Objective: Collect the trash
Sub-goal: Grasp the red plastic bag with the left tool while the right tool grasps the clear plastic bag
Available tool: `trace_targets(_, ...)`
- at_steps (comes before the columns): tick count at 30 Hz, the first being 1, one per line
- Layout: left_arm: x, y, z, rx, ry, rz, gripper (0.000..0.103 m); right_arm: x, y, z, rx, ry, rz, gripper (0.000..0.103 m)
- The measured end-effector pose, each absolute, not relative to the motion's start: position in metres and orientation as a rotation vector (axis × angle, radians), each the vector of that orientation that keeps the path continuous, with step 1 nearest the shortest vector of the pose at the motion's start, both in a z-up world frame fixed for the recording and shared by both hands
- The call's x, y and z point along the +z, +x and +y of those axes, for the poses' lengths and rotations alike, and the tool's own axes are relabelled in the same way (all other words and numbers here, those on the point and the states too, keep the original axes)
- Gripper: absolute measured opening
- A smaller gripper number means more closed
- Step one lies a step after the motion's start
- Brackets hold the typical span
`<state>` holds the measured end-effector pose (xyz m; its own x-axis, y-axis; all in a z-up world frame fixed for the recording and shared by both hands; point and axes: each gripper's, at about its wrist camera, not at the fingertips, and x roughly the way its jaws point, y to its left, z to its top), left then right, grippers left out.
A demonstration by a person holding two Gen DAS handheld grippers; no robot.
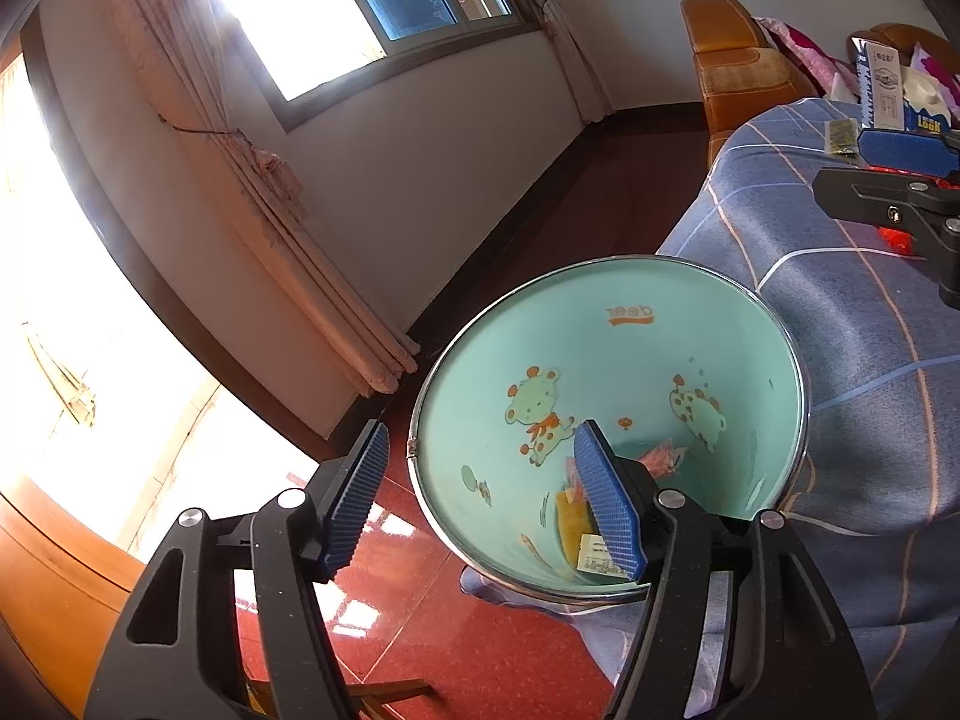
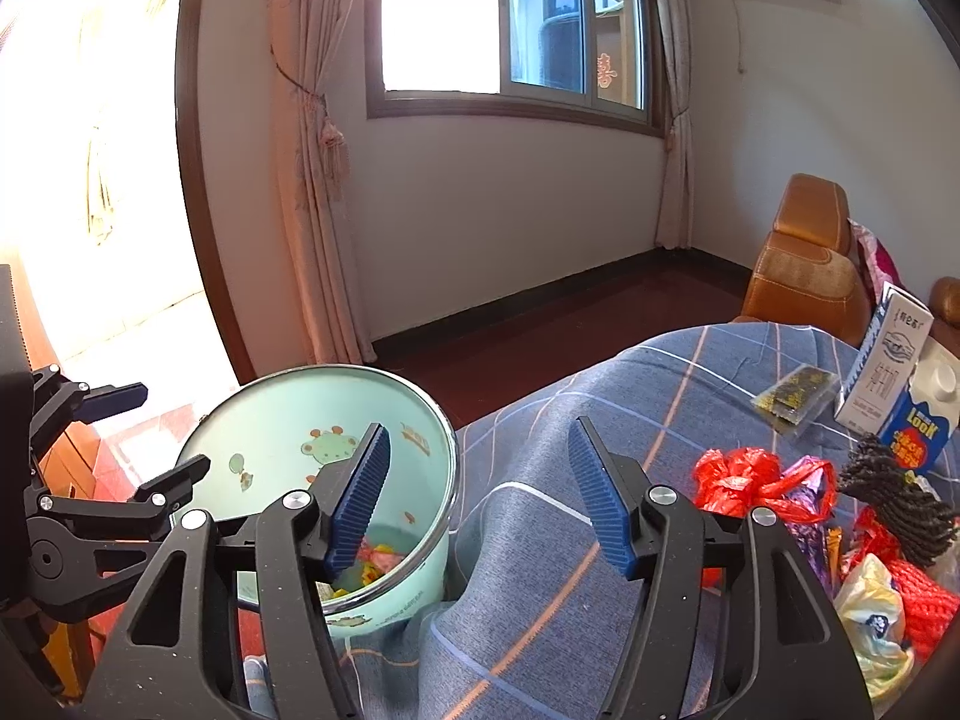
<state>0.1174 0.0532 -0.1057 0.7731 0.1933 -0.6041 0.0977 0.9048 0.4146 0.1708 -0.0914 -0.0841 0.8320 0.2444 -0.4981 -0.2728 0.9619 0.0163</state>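
Note:
A mint-green trash bin (image 1: 630, 360) with cartoon animals and a metal rim stands against the left edge of a blue checked cloth (image 2: 600, 408). Several wrappers (image 1: 576, 522) lie at its bottom. My left gripper (image 1: 482, 429) is open over the bin's near rim with nothing between its fingers; it also shows in the right wrist view as the left gripper (image 2: 174, 429). My right gripper (image 2: 478, 429) is open and holds nothing, one finger over the bin (image 2: 336, 408), the other over the cloth. On the cloth to its right lie a red plastic bag (image 2: 744, 477) and a purple wrapper (image 2: 810, 504).
Further right on the cloth are a dark packet (image 2: 795, 399), a white carton (image 2: 888, 372), a blue carton (image 2: 918, 420), a black knitted piece (image 2: 894, 492), red netting (image 2: 918, 594) and a pale bag (image 2: 870, 606). An orange chair (image 2: 804, 264) stands behind. Red floor tiles (image 1: 420, 630) lie left of the bin.

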Motion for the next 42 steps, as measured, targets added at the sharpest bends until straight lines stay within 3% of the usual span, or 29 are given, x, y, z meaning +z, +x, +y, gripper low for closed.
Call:
trace_targets(5,-0.106,0.116,0.052,0.056,0.448,0.686,0.072,-0.084,0.164,-0.099,0.259,-0.048,0.522,0.064)
trace_targets(12,-0.104,0.108,0.038,0.025,0.431,0.683,0.073,-0.078,0.14,-0.124,0.182,-0.04,0.523,0.064)
trace_targets(30,-0.108,0.069,-0.117,-0.28,0.493,0.653,0.077,-0.098,-0.008,-0.362,-0.307,0.201,0.532,0.073)
trace_targets(42,-0.11,0.125,-0.173,-0.301,0.463,0.669,0.077,-0.116,-0.023,-0.392,-0.355,0.274,0.502,0.078)
